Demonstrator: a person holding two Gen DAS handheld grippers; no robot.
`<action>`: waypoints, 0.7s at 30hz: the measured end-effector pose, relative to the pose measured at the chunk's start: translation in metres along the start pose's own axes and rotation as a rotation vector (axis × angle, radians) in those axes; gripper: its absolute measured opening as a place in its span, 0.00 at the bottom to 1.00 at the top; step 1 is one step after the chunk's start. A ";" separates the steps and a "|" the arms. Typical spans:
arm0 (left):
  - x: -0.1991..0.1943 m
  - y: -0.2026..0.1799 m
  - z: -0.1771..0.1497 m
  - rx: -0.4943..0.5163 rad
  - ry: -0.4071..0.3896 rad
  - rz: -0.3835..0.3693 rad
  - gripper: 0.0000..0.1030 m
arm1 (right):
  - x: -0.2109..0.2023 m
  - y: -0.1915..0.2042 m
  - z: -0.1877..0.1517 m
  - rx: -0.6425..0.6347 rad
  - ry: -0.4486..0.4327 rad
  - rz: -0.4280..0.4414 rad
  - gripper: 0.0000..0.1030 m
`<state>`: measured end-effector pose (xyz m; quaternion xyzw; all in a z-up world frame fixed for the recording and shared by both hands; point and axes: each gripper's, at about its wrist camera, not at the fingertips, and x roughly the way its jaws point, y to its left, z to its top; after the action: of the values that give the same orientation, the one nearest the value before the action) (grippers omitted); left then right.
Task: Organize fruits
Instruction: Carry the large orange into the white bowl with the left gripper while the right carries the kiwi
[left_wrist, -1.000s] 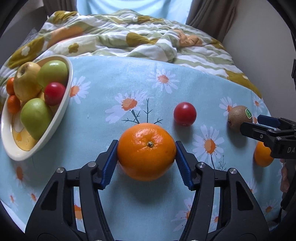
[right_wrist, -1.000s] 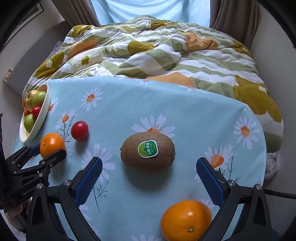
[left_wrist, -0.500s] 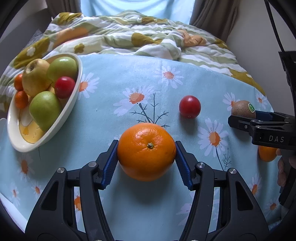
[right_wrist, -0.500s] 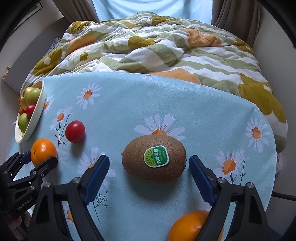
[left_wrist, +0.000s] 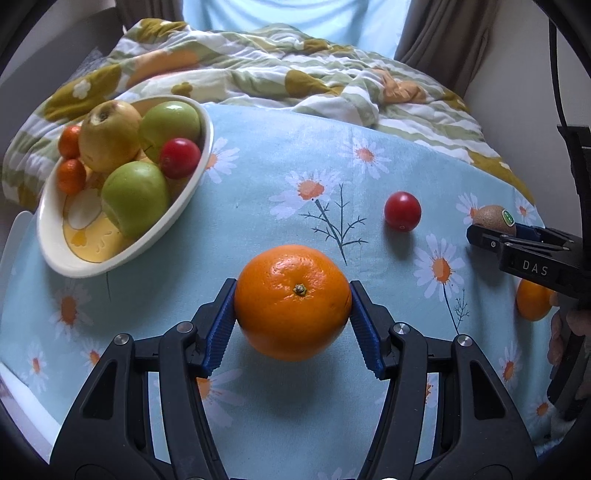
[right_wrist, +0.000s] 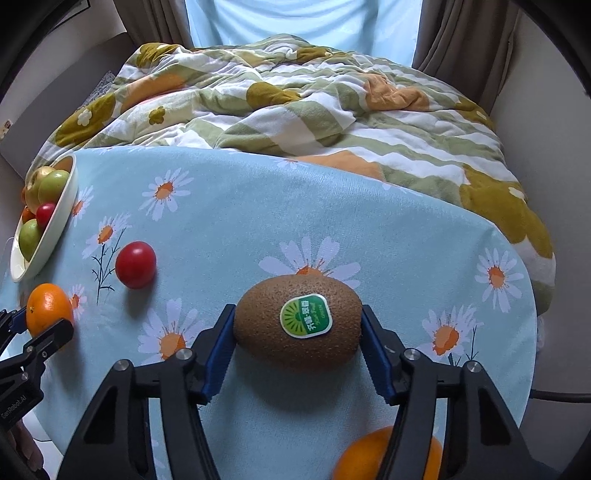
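Kiwi (right_wrist: 297, 322) btwn closing right claw (right_wrist: 297, 345) pads.

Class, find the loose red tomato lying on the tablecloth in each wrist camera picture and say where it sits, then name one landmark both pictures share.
Left wrist view: the red tomato lies right of centre, beyond the held orange.
Right wrist view: the red tomato lies at the left, left of the kiwi.
Shared landmark: the fruit bowl, on the left in both.
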<state>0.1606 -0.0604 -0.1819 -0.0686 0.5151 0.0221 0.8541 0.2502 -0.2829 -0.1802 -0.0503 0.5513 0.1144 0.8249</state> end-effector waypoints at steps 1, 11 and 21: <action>-0.003 0.002 0.000 -0.004 -0.004 0.000 0.63 | -0.003 0.001 0.001 -0.001 -0.005 0.002 0.57; -0.046 0.024 0.007 -0.033 -0.046 -0.010 0.63 | -0.041 0.022 0.005 -0.020 -0.049 0.046 0.57; -0.094 0.069 0.025 -0.036 -0.130 -0.014 0.63 | -0.088 0.063 0.016 -0.030 -0.112 0.093 0.57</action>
<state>0.1308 0.0141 -0.0941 -0.0862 0.4577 0.0297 0.8844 0.2168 -0.2302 -0.0899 -0.0304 0.5041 0.1634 0.8475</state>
